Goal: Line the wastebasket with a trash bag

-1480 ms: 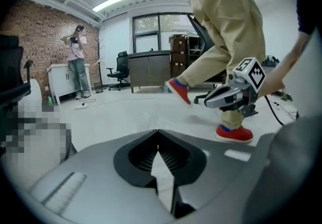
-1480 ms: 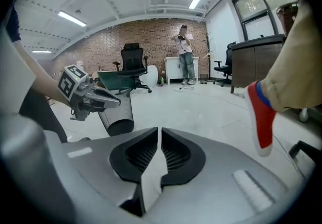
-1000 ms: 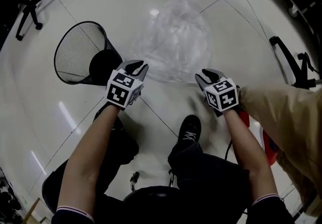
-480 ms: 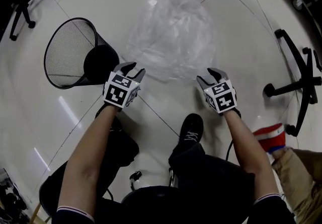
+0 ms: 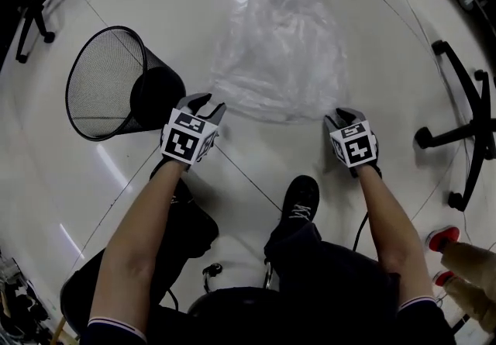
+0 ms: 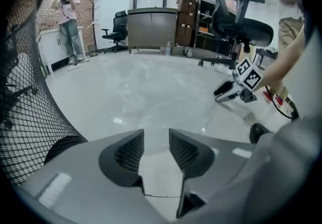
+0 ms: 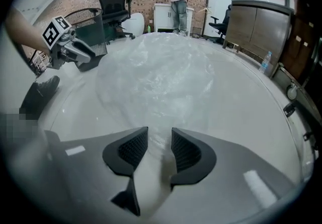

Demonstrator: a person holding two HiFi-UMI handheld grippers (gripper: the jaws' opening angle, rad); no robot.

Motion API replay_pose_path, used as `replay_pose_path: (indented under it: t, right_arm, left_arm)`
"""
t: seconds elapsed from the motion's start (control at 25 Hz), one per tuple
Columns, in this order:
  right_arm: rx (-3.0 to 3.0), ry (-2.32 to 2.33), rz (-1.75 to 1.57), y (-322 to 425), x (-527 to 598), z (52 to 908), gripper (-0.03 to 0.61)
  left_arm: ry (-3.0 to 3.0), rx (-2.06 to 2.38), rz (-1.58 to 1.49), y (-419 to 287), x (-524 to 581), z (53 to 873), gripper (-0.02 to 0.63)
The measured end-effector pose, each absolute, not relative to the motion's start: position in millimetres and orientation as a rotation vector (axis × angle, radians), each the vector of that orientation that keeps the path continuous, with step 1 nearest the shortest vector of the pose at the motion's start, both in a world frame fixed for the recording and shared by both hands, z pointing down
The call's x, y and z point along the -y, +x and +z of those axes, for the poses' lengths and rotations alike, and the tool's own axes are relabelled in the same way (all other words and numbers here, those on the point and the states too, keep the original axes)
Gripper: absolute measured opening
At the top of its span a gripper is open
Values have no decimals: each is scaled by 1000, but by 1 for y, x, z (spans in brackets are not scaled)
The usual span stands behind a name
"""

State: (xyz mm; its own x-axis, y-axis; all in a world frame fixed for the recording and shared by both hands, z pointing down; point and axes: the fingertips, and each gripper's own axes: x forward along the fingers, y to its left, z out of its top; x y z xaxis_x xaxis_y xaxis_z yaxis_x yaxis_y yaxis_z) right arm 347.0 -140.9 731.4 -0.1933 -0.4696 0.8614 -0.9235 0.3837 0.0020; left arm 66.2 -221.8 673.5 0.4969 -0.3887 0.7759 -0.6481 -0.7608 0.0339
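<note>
We barely trace the clear bag (image 5: 280, 49); it lies just ahead of left tongs (image 5: 204, 105), just opened, and right tongs (image 5: 348, 114), just narrowing; both gape empty.

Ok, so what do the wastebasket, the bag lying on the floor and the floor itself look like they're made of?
Wastebasket: black wire mesh, probably metal, matte; the floor shows through its wall.
Trash bag: thin clear plastic film, crinkled, with shiny highlights and the floor showing through.
Floor: large pale tiles, likely polished ceramic or stone; glossy, with bright reflections and thin joint lines.
</note>
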Motion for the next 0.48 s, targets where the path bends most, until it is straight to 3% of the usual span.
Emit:
replay_pose_path:
  t: [0.08, 0.16, 0.48]
  right_arm:
    - [1819, 1222, 693, 352, 140, 733, 112]
    - [1820, 1234, 685, 356, 141, 732, 8]
    - [1875, 1281, 694, 360, 145, 713, 3]
  left_arm:
    - [2416, 873, 1150, 65, 223, 677, 153]
    - [2405, 877, 1164, 65, 224, 681, 168]
    - [2399, 843, 1199, 80, 227, 702, 253]
